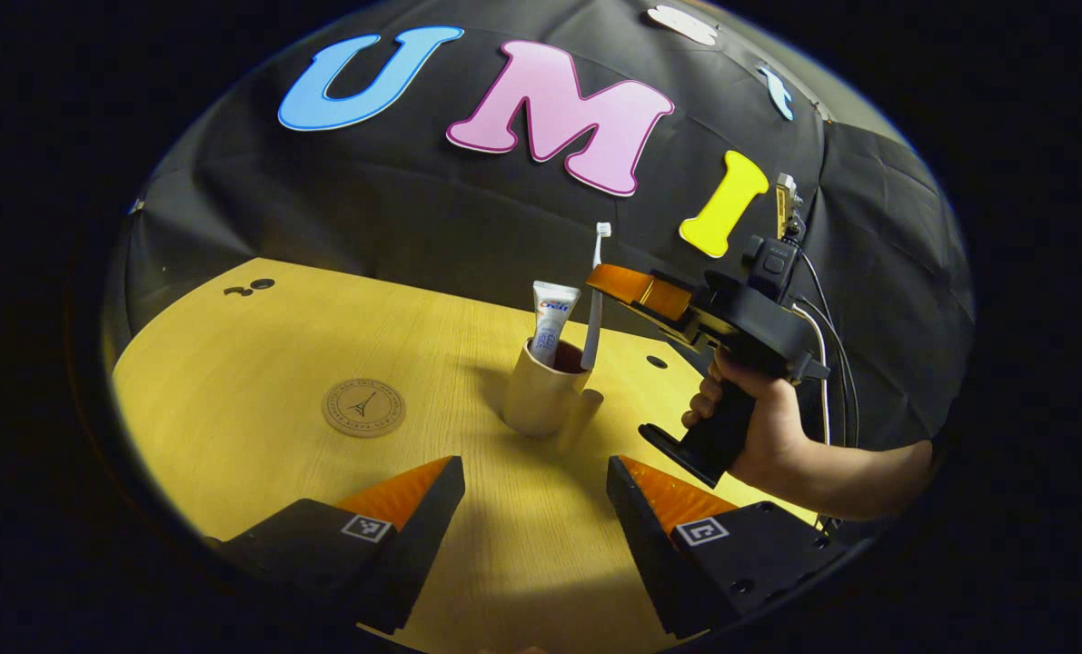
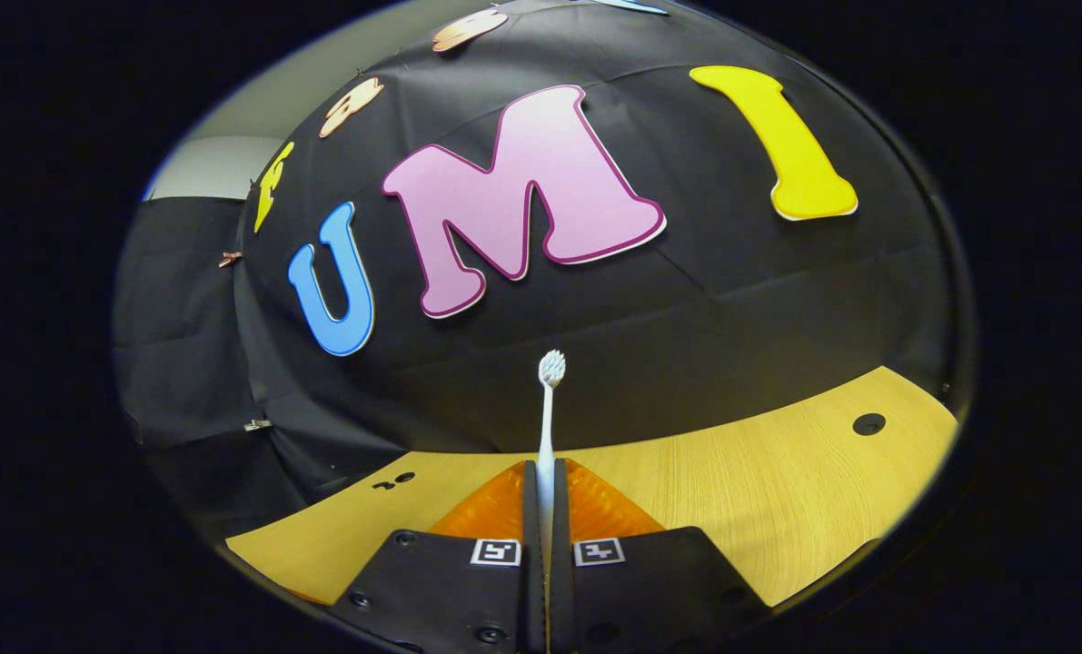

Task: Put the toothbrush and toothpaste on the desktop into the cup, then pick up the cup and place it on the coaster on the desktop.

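A beige cup (image 1: 541, 391) stands on the yellow wooden desktop (image 1: 259, 363), with a white toothpaste tube (image 1: 551, 320) upright inside it. A white toothbrush (image 1: 596, 291) stands with its lower end in the cup and its bristles up. My right gripper (image 1: 606, 282) comes in from the right, held by a hand (image 1: 763, 427), and is shut on the brush's handle. In the right gripper view the toothbrush (image 2: 548, 427) rises straight up between the closed orange fingers (image 2: 495, 509). My left gripper (image 1: 533, 481) stands open, just in front of the cup. The round coaster (image 1: 364, 407) lies left of the cup.
A dark hole (image 1: 656, 361) sits in the desktop behind the cup, and another hole (image 2: 868, 423) shows at the right in the right gripper view. Two small dark marks (image 1: 250, 288) lie near the far left edge. The black cloth wall closes the back.
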